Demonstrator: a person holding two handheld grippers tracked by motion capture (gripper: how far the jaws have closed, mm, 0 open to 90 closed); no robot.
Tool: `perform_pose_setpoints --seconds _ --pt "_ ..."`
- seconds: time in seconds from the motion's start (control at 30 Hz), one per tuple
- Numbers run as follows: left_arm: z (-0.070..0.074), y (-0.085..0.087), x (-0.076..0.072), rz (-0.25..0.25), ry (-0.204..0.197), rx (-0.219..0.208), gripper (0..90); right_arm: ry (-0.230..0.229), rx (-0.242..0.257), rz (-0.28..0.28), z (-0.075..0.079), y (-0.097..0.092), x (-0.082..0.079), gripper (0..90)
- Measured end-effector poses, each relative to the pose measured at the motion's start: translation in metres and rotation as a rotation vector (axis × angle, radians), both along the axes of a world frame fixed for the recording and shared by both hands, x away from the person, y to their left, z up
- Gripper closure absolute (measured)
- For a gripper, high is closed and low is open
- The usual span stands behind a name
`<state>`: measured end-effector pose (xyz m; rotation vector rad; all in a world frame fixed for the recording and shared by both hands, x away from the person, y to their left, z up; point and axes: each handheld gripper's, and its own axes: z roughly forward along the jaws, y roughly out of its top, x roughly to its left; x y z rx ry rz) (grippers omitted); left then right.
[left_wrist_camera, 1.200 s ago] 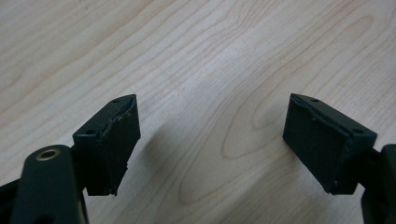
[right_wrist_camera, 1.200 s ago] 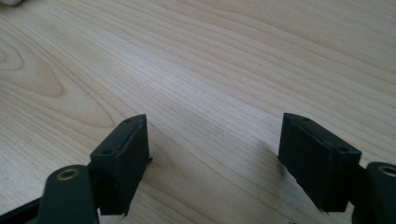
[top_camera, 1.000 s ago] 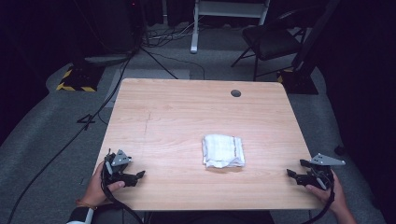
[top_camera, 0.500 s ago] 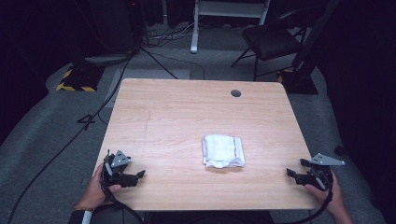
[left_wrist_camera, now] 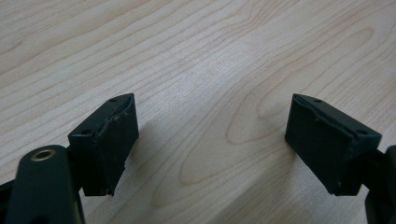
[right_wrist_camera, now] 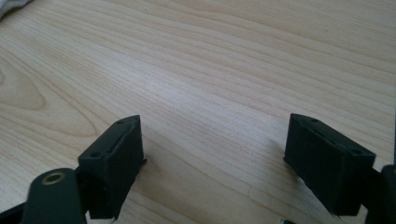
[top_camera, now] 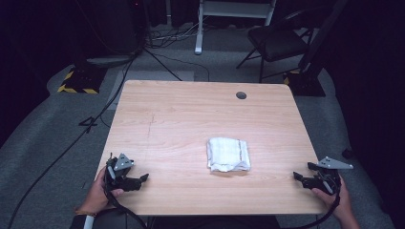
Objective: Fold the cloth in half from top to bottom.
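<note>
Both claws, left claw (left_wrist_camera: 212, 144) and right claw (right_wrist_camera: 215, 163), wide open, empty.

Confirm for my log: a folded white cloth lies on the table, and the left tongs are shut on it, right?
No. The cloth does lie folded on the table, but the left tongs are open and apart from it, near the table's corner. The high view shows this.

Light wooden table (top_camera: 181, 119), folded white cloth (top_camera: 228, 154) near its middle
</note>
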<state>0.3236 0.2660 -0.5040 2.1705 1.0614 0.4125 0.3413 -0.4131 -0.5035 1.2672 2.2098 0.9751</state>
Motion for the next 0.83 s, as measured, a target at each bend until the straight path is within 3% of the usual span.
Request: perform_pose_setpoints --seconds 0.83 --pt "-0.0001 -0.0001 0.0003 0.001 0.0 -0.001 17.2 0.001 0.0 -0.001 0.0 0.0 0.0 19.5"
